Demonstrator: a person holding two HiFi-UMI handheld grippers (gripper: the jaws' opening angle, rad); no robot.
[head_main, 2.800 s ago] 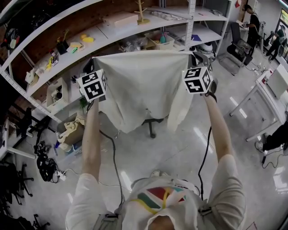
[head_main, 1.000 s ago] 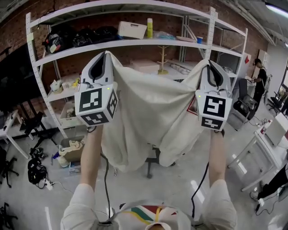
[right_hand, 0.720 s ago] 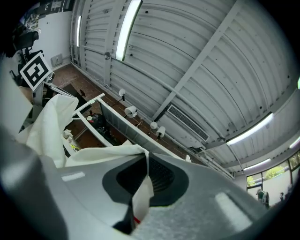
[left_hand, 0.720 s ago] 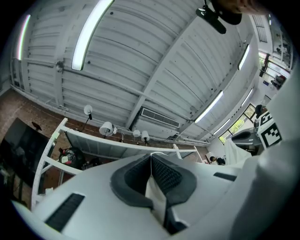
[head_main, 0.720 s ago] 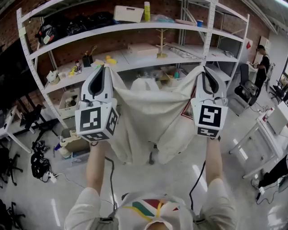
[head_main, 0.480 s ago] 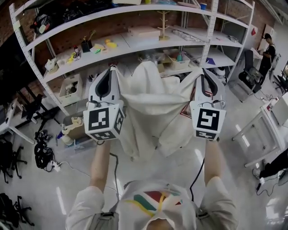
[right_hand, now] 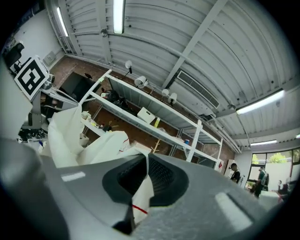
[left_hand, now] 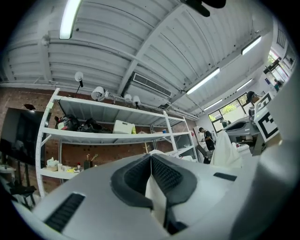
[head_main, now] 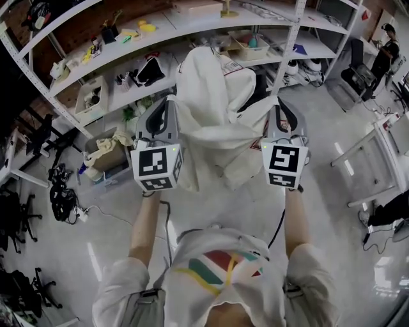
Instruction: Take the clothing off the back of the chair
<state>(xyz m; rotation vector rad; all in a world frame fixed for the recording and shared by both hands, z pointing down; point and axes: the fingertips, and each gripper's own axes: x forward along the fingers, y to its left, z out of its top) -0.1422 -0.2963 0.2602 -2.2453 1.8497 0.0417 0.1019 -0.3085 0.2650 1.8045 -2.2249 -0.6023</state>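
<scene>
Gripping the cream clothing (head_main: 214,96) by two corners, our left gripper (head_main: 170,101) and right gripper (head_main: 280,103) are both clenched on fabric. It bunches between them toward twelve o'clock, hiding part of the shelving (head_main: 64,64). A second ago it hung spread and higher. At nine o'clock, a floor box (head_main: 105,167) holds crumpled cloth.

White metal shelving (head_main: 71,62), brick wall (left_hand: 86,154), glossy grey floor (head_main: 102,214), ceiling strip lights (right_hand: 117,14)

Cream-white clothing (head_main: 214,121) – red stripe; grey tongs, black-white marker cubes (head_main: 157,169).
</scene>
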